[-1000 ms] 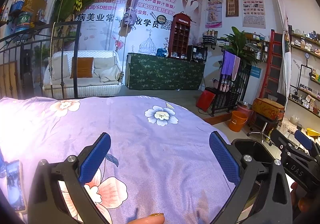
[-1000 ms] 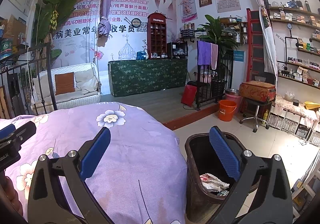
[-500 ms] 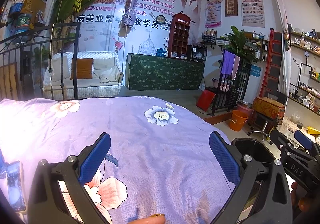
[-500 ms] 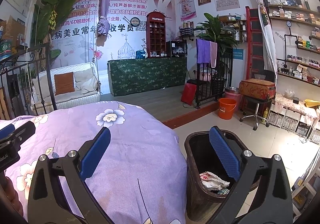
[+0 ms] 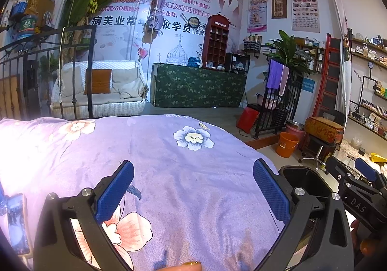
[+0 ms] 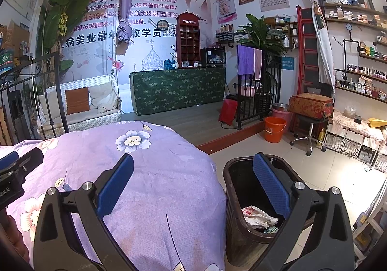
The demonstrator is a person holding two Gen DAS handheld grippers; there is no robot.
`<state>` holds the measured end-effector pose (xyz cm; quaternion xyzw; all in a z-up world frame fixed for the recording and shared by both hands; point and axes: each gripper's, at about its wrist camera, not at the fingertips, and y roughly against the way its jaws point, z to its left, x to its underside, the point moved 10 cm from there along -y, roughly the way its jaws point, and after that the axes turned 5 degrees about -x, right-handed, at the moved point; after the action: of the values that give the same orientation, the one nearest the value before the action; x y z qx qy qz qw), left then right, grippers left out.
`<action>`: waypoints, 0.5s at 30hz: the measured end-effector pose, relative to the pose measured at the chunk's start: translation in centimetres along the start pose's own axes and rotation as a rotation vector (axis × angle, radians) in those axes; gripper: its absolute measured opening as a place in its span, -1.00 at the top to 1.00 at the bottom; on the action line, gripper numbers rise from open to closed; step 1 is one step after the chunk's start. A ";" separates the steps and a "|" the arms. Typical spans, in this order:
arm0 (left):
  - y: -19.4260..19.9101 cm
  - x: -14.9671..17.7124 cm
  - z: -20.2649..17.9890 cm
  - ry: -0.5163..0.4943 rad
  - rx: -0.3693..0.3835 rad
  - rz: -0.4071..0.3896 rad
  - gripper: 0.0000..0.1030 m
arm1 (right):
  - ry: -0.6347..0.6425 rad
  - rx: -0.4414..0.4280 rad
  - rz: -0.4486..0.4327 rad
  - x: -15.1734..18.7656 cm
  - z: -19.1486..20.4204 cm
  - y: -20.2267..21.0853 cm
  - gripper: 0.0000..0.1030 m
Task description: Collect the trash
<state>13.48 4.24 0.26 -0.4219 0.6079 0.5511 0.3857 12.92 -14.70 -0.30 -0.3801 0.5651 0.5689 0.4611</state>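
Note:
A dark brown trash bin (image 6: 241, 234) stands on the floor at the right edge of the bed; crumpled white and red trash (image 6: 257, 217) lies in it. The bin's rim also shows in the left wrist view (image 5: 302, 171). My left gripper (image 5: 193, 188) is open and empty above the purple floral bedspread (image 5: 181, 186). My right gripper (image 6: 193, 186) is open and empty, over the bed's right edge and the bin. No loose trash shows on the bedspread.
A phone (image 5: 17, 222) lies on the bed at the far left. An orange bucket (image 6: 274, 128), a stool with a suitcase (image 6: 310, 106) and shelves stand to the right. A black iron bed frame (image 5: 72, 72) rises behind the bed.

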 end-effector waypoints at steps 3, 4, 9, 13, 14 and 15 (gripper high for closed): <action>0.0 0.0 0.0 -0.001 0.002 0.000 -0.88 | -0.001 0.000 0.000 -0.1 0.0 0.1 -0.89; 0.0 0.0 -0.1 0.000 0.002 0.001 -0.88 | 0.000 0.000 -0.001 -0.1 0.0 0.1 -0.89; -0.1 0.1 -0.1 0.004 0.004 0.002 -0.88 | -0.003 0.001 0.001 0.1 0.0 0.0 -0.89; -0.3 0.3 0.0 -0.001 -0.006 0.013 -0.88 | -0.004 0.001 0.002 0.3 0.1 0.0 -0.89; -0.3 0.3 0.1 0.000 -0.007 0.016 -0.88 | -0.004 0.002 0.003 0.3 0.1 0.0 -0.89; -0.3 0.4 0.2 0.001 -0.008 0.018 -0.88 | -0.005 0.001 0.004 0.4 0.2 -0.1 -0.89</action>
<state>13.66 4.36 -0.21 -0.4181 0.6095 0.5569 0.3788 12.89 -14.50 -0.66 -0.3772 0.5651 0.5705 0.4614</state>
